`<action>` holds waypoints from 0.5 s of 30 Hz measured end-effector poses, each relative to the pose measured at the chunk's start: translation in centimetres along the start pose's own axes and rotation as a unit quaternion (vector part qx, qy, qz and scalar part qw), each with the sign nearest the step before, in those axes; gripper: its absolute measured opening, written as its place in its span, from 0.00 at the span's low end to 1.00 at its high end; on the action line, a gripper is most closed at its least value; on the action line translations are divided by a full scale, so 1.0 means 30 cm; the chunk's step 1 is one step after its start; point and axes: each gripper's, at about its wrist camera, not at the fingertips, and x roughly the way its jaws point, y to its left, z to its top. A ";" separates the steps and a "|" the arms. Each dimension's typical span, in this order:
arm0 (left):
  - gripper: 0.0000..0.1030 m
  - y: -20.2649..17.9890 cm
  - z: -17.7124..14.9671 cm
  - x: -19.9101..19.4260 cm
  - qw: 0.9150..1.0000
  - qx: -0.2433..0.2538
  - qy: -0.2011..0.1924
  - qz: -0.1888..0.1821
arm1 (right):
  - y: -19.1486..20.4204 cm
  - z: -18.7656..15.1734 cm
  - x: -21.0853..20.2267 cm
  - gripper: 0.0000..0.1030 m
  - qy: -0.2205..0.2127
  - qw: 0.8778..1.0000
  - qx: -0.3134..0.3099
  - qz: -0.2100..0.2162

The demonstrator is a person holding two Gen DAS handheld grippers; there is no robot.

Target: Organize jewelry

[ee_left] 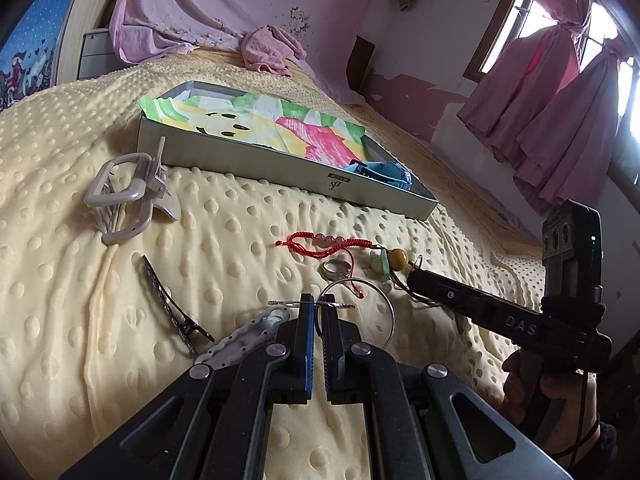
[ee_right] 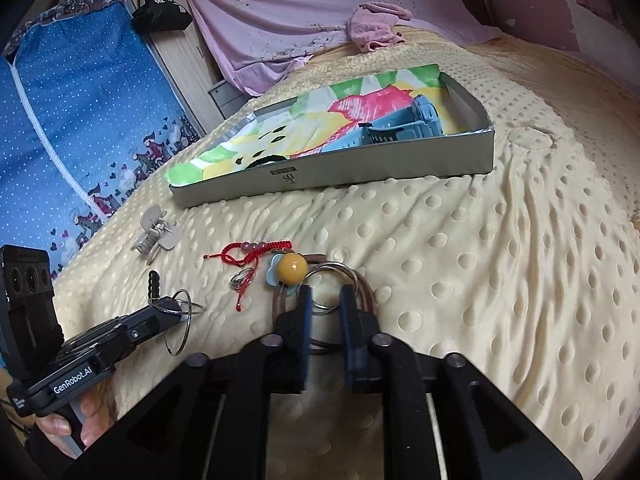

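The left gripper (ee_left: pixel 318 310) is closed on a thin silver bangle (ee_left: pixel 384 312); the wire of the bangle passes between its blue pads (ee_left: pixel 308 344). The ring of the bangle stands almost on edge, and most of its circle hangs to the right of the fingers, just over the yellow dotted blanket (ee_left: pixel 248 216).

The right gripper (ee_right: pixel 325 300) has its fingers a little apart, and nothing is pressed between them. Between the fingertips lies a metal key ring (ee_right: pixel 332 276) with loops of brown cord (ee_right: pixel 362 284); the two fingers stand on each side of it. Just ahead of the left finger sits a yellow bead (ee_right: pixel 293 267) on a light blue charm (ee_right: pixel 274 276).

Further ahead of the fingers a red cord bracelet (ee_right: pixel 256 249) with pink beads lies stretched across, its long axis from left to right. A small silver ring (ee_right: pixel 240 280) is just beside it. Well beyond them stands an open grey box (ee_right: pixel 332 178) lined with coloured paper, with a blue watch (ee_right: pixel 396 128) in its right end.

To the left of the left gripper lie a dark hair clip (ee_left: pixel 172 304), pointing diagonally away, a beige claw clip (ee_left: pixel 128 196) and a white clip (ee_left: pixel 248 332) partly under the fingers.
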 end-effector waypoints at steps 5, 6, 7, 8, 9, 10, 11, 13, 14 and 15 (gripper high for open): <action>0.04 0.003 -0.005 0.005 1.000 -0.002 0.001 -0.001 | 0.017 0.001 0.007 0.28 0.002 1.000 -0.011 -0.018; 0.04 0.003 -0.005 0.006 1.000 -0.002 0.002 -0.001 | 0.016 0.004 0.013 0.28 0.001 1.000 -0.011 -0.021; 0.04 0.002 -0.005 0.007 1.000 -0.001 0.002 -0.001 | 0.016 0.007 0.019 0.28 0.000 1.000 -0.009 -0.021; 0.04 0.001 -0.006 0.007 1.000 -0.001 0.002 0.000 | 0.013 0.010 0.025 0.28 0.000 1.000 -0.008 -0.022; 0.04 0.001 -0.006 0.007 1.000 -0.001 0.002 -0.001 | 0.011 0.013 0.030 0.28 0.000 1.000 -0.007 -0.023; 0.04 0.001 -0.006 0.007 1.000 -0.002 0.003 -0.001 | 0.009 0.016 0.035 0.28 -0.001 1.000 -0.007 -0.025; 0.04 0.002 -0.007 0.009 1.000 -0.002 0.004 -0.001 | 0.009 0.018 0.041 0.28 -0.001 1.000 -0.006 -0.027; 0.04 0.001 -0.009 0.014 1.000 -0.001 0.005 0.000 | 0.012 0.021 0.056 0.28 0.002 1.000 -0.008 -0.029; 0.04 0.001 -0.010 0.015 1.000 -0.001 0.006 0.000 | 0.016 0.022 0.063 0.28 0.003 0.999 -0.011 -0.031; 0.04 0.000 -0.011 0.015 1.000 -0.001 0.005 0.001 | 0.017 0.021 0.063 0.28 0.002 0.999 -0.012 -0.032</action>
